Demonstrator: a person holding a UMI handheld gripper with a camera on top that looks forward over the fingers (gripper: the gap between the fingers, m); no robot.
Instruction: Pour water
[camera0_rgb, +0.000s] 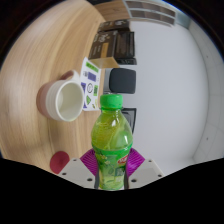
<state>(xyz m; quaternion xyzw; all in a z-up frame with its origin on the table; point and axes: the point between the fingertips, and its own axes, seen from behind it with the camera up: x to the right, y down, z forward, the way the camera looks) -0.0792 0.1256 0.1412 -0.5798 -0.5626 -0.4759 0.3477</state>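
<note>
A green soda bottle with a green cap stands upright between my fingers, its lower body pressed by the purple pads on both sides. My gripper is shut on the bottle. A white mug, handle toward the left, sits on the wooden table ahead and left of the bottle. The mug's inside looks empty.
Beyond the mug lie a green-and-white packet and a black square box. Farther back is a dark device. A small pink round object sits near my left finger. A white surface spreads to the right.
</note>
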